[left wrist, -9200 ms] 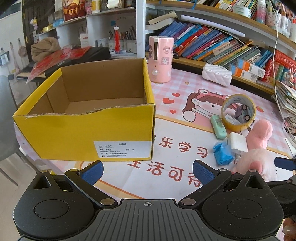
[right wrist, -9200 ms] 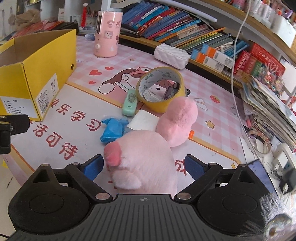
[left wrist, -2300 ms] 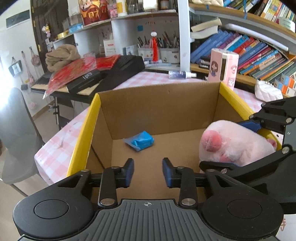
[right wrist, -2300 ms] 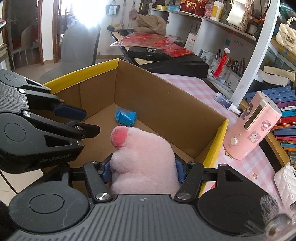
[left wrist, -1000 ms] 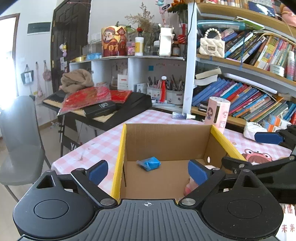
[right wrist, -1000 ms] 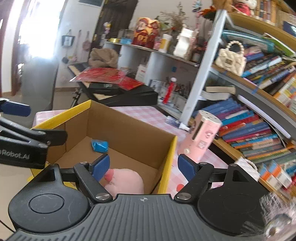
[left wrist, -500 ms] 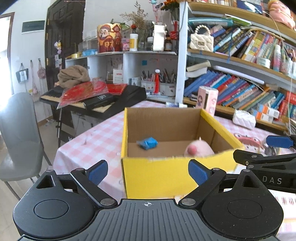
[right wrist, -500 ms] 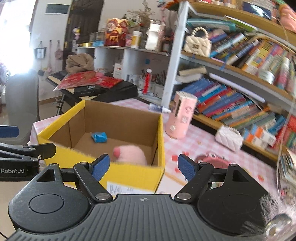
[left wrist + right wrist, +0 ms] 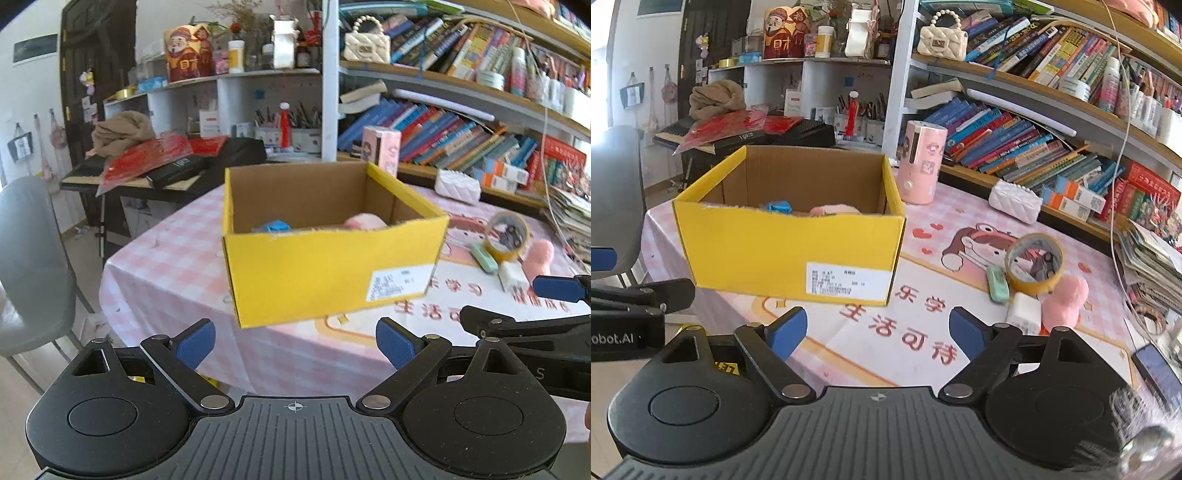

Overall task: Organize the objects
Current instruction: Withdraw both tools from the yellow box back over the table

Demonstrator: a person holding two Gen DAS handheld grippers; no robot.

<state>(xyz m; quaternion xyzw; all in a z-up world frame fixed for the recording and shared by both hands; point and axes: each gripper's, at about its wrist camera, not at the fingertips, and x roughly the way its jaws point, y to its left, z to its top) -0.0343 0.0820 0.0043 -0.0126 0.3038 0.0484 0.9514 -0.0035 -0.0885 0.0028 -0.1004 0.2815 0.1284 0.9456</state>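
The yellow cardboard box (image 9: 790, 251) serves as the collecting bin, open-topped so items can be dropped in from above; its near wall has a ragged torn top edge and carries a white label at its lower right corner. Inside it lie a pink plush toy (image 9: 833, 210) and a small blue packet (image 9: 778, 206), only their tops showing over the wall. To the right of the box, on the printed table mat (image 9: 905, 332), the unsorted items sit clustered together: a roll of yellow tape (image 9: 1034, 262), a second pink plush (image 9: 1065, 299), a white block (image 9: 1023, 314) and a mint-green eraser-like piece (image 9: 997, 282). Both tools hang in front of the box, likely between picks. The right gripper (image 9: 877, 330) has its fingers spread wide around nothing, its jaws having just widened a little; the left gripper (image 9: 295, 343) is likewise spread and empty
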